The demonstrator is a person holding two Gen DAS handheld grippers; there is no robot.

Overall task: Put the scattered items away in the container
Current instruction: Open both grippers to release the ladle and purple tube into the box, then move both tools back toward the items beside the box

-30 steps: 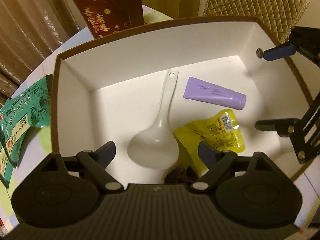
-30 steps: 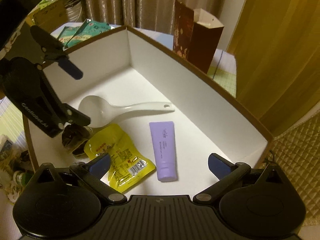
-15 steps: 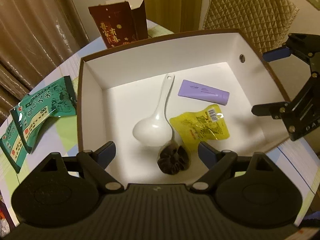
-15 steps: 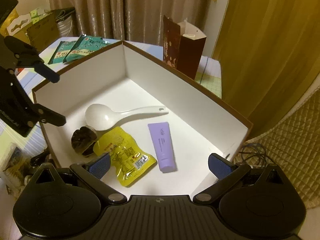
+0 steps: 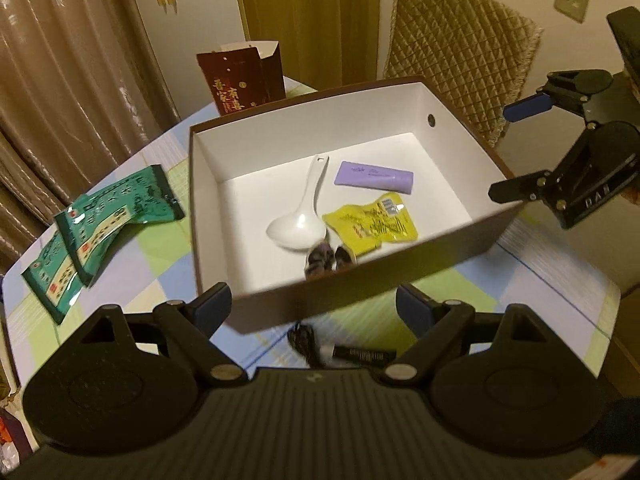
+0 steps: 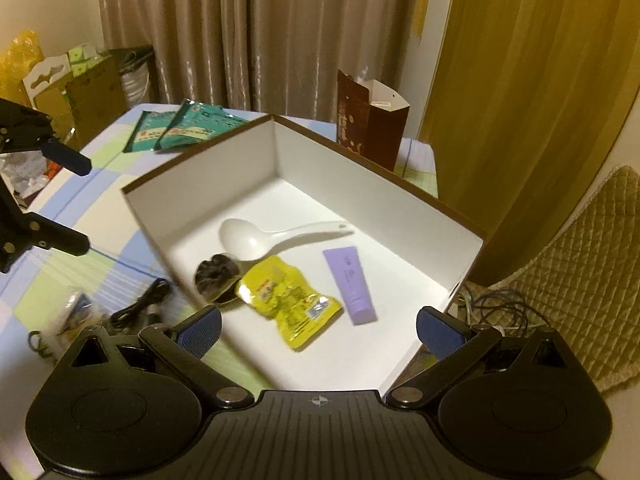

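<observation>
Container: open box (image 6: 400, 196), brown outside, white inside, upright on the table.

Inside the box:
- white ladle (image 6: 256, 238), lying flat, near centre
- purple tube (image 6: 350, 284), flat, beside the ladle's handle
- yellow pouch (image 6: 288, 296), crumpled, touching the ladle's bowl
- dark scrunchie (image 6: 216, 276), against a box wall

Outside the box: two green packets (image 5: 100, 224), overlapping; black cable (image 5: 304, 340) and dark stick (image 5: 362, 354) just beside the box wall.

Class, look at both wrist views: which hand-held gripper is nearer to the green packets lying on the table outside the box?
Left. The left hand-held gripper sits at the box's near wall, the green packets just beyond its left finger. The right hand-held gripper is across the box from them.
</observation>
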